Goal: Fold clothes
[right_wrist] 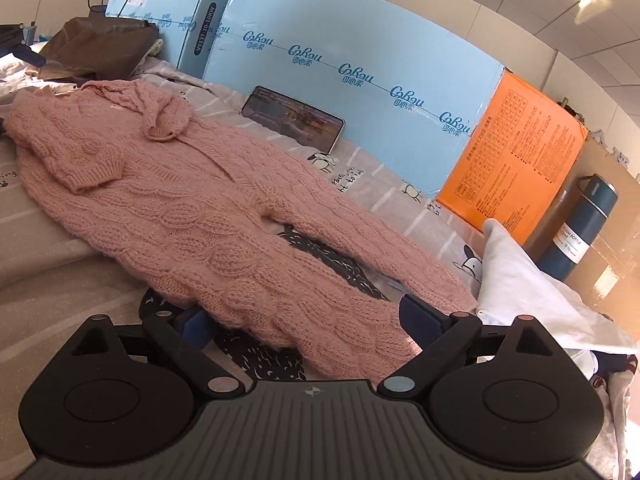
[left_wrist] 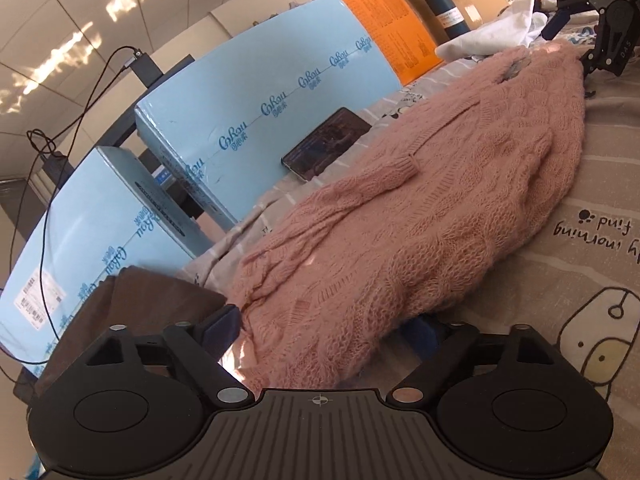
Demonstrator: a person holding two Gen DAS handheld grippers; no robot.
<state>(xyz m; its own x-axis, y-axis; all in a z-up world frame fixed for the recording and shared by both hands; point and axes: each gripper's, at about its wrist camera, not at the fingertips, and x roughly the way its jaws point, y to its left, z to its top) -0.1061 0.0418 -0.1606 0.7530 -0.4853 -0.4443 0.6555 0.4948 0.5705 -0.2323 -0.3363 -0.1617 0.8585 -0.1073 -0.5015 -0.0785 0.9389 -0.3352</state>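
Note:
A pink cable-knit cardigan (left_wrist: 440,208) lies flat on the patterned bedsheet (left_wrist: 580,264), both sleeves folded in over its front. My left gripper (left_wrist: 324,328) is open, its blue-padded fingers astride one end of the cardigan. In the right wrist view the same cardigan (right_wrist: 192,208) stretches away to the far left. My right gripper (right_wrist: 308,320) is open, fingers either side of the near end of the knit. The right gripper also shows far off in the left wrist view (left_wrist: 612,36).
Light blue boxes (right_wrist: 352,64) and an orange box (right_wrist: 516,160) line the far side. A phone (right_wrist: 292,118) leans on the blue box. A teal bottle (right_wrist: 576,232) stands by cardboard. A white garment (right_wrist: 528,292) lies at right, brown cloth (left_wrist: 132,304) at left.

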